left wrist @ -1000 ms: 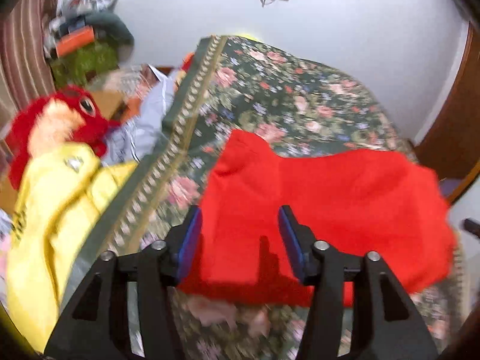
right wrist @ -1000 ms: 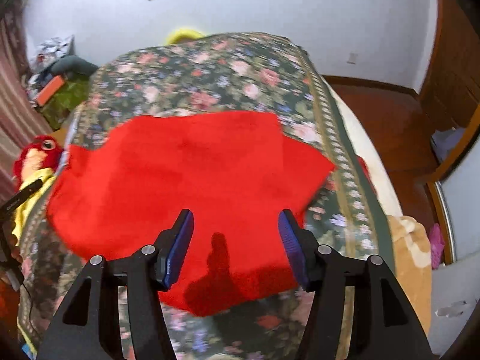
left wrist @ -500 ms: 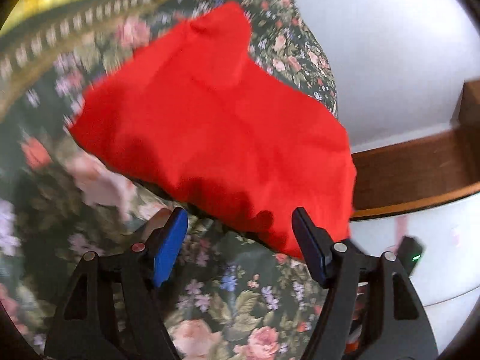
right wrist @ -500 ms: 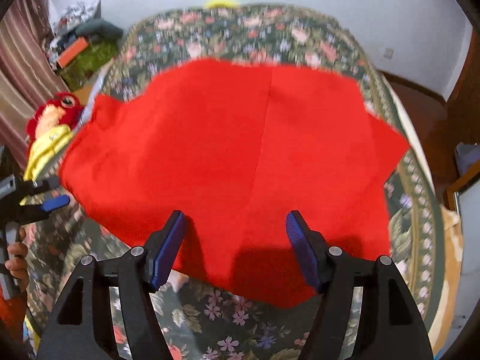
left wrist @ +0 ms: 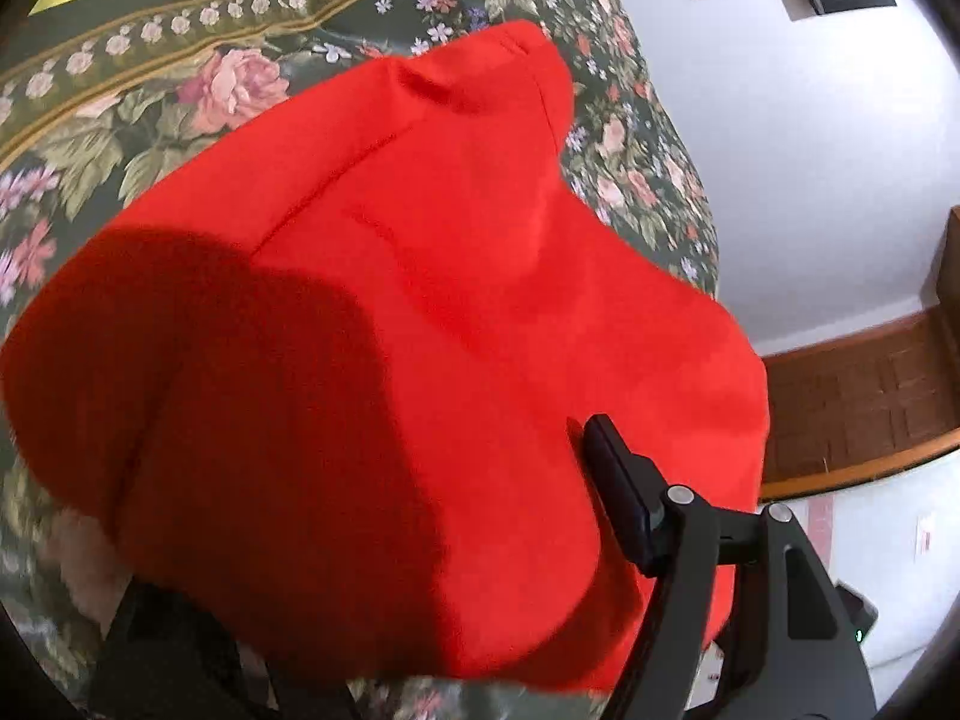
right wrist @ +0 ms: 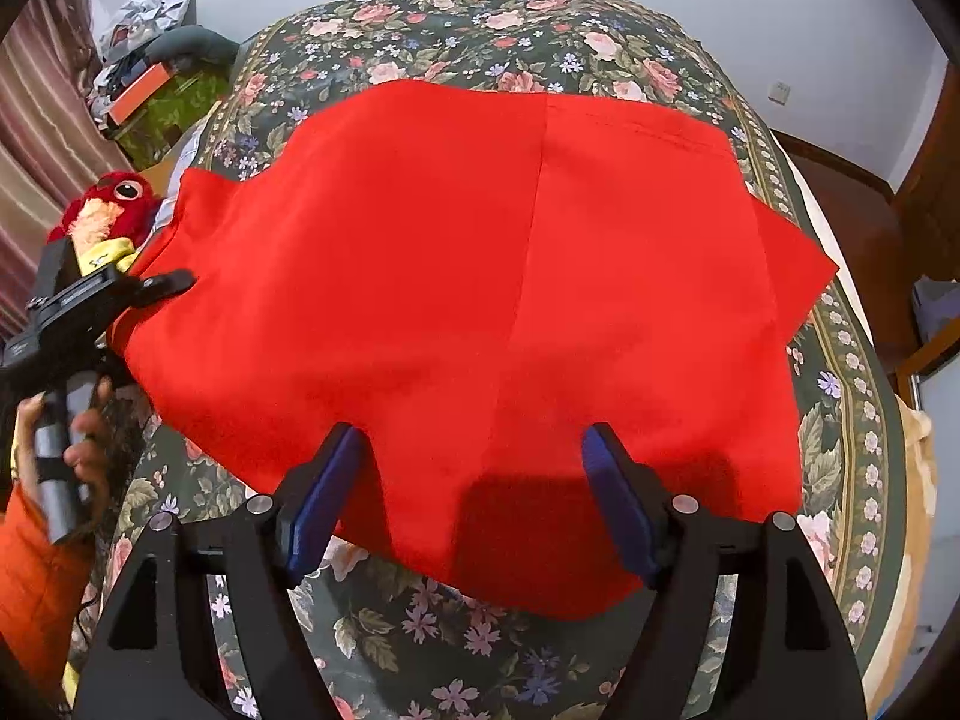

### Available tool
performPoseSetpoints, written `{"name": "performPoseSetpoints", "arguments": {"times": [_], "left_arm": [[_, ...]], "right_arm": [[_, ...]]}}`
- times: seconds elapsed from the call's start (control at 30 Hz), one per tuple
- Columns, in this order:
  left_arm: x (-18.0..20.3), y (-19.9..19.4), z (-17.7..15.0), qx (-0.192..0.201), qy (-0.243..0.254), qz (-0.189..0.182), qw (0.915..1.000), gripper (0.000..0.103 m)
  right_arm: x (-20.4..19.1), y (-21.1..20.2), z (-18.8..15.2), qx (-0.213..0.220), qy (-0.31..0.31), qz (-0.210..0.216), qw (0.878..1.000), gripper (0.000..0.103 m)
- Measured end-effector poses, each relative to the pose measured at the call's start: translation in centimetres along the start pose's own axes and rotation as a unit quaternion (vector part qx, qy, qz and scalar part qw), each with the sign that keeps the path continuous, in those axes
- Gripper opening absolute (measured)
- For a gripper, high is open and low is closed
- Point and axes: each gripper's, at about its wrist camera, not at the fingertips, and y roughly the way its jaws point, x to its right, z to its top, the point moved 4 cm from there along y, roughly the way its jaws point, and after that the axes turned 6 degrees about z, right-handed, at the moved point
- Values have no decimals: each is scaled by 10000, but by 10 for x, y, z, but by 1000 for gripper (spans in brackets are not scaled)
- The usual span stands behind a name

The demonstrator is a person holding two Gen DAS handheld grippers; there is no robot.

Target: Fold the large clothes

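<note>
A big red garment (right wrist: 480,312) lies spread flat on the flowered bedspread (right wrist: 510,30). My right gripper (right wrist: 474,468) hovers at its near hem with blue pads either side of the cloth edge; its jaws are opening and grip nothing. In the left wrist view the red garment (left wrist: 390,300) fills the frame. My left gripper (left wrist: 474,426) is open at its side edge: one finger (left wrist: 618,492) rests above the cloth, the other is hidden under it. From the right wrist view, the left gripper (right wrist: 150,288) sits at the garment's left edge.
A red and yellow plush toy (right wrist: 108,204) lies beside the bed's left side, with a clutter pile (right wrist: 150,78) in the corner behind. A hand in an orange sleeve (right wrist: 36,570) holds the left gripper. Wooden floor (right wrist: 840,180) runs along the bed's right.
My left gripper dropped and rolled to the garment's edge, and one finger slid out of sight under the cloth. My right gripper came down toward the near hem and its jaws widened.
</note>
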Motion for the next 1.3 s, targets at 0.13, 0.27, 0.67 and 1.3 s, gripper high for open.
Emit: {"name": "performPoseSetpoints", "arguments": {"times": [0.13, 0.27, 0.67, 1.3], "left_arm": [[2, 6, 13, 284, -62, 273, 9992, 48], [-10, -2, 20, 422, -603, 115, 9972, 20], [46, -151, 25, 1806, 612, 131, 9816, 12], [68, -218, -24, 2449, 1333, 619, 9583, 11]], "right_arm": [[-2, -3, 0, -53, 40, 18, 10000, 73], [-11, -14, 0, -43, 45, 95, 9999, 73], [-81, -27, 24, -114, -590, 366, 9975, 73], [-181, 58, 1, -1035, -692, 1383, 9825, 84]]}}
